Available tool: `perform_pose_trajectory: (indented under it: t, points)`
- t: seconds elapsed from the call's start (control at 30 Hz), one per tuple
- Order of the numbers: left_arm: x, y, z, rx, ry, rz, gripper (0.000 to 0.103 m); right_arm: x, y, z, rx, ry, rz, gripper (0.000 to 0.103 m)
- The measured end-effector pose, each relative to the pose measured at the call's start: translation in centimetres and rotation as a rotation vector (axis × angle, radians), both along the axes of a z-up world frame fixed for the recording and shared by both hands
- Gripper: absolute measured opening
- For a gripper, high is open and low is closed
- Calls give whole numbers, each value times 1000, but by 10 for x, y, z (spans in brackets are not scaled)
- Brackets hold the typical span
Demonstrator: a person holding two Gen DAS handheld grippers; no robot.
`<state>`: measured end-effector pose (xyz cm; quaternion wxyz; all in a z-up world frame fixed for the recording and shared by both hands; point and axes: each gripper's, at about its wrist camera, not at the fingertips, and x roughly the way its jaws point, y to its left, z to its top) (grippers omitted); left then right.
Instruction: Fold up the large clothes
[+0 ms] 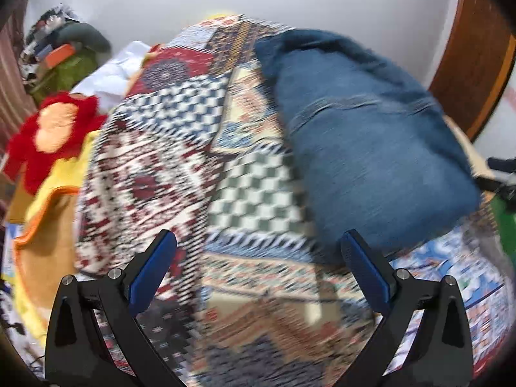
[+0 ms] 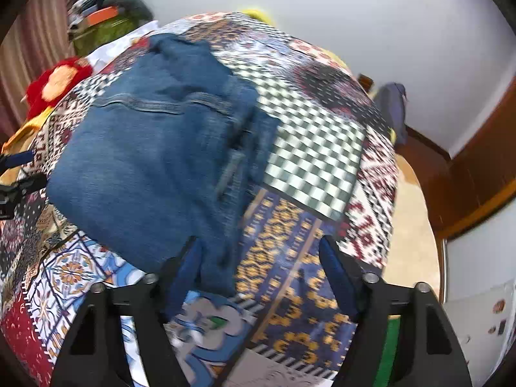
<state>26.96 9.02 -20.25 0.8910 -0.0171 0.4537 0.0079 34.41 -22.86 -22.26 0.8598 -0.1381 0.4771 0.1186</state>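
A pair of blue jeans [image 1: 371,148] lies folded into a thick bundle on a patchwork bedspread [image 1: 180,167]. In the left wrist view my left gripper [image 1: 258,251] is open and empty, its blue pads wide apart, with the jeans just ahead and to its right. In the right wrist view the jeans [image 2: 154,161] fill the left centre. My right gripper [image 2: 261,258] is open, its jaws wide apart above the bedspread [image 2: 309,148]; the bundle's near corner hangs by its left finger [image 2: 185,272]. Both views are blurred by motion.
A red and orange plush toy [image 1: 51,132] and a yellow cloth [image 1: 54,193] lie left of the bedspread. A pile of clutter [image 1: 61,48] stands at the back left. A wooden door [image 1: 474,64] is on the right. The left gripper shows at the left edge [image 2: 16,174].
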Motion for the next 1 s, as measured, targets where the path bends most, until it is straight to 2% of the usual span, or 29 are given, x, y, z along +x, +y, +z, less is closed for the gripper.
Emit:
perform_pose_trajectory:
  t: [0.13, 0.23, 0.33, 0.43, 0.53, 0.6, 0.7, 0.83, 1.0]
  points:
    - [-1, 20, 9, -8, 0, 42, 103, 6, -15, 13, 80, 22, -41, 74]
    - [8, 31, 30, -20, -50, 65, 103, 15, -18, 28, 174, 20, -35, 74]
    - [26, 30, 54, -3, -107, 49, 103, 29, -11, 44, 278, 32, 0, 74]
    - [54, 22, 76, 22, -157, 6, 103, 43, 2, 53, 318, 39, 39, 75]
    - [82, 10, 84, 40, -175, -46, 103, 60, 21, 58, 330, 43, 88, 75]
    - [102, 3, 81, 48, -176, -74, 103, 72, 34, 58, 335, 42, 127, 75]
    - [135, -8, 64, 42, -132, -91, 103, 90, 58, 53, 325, 58, 170, 75]
    - [173, -16, 38, -21, -63, -109, 103, 118, 86, 34, 308, 101, 225, 75]
    - [211, -14, 28, -100, -60, -90, 103, 146, 98, 6, 287, 150, 279, 75]
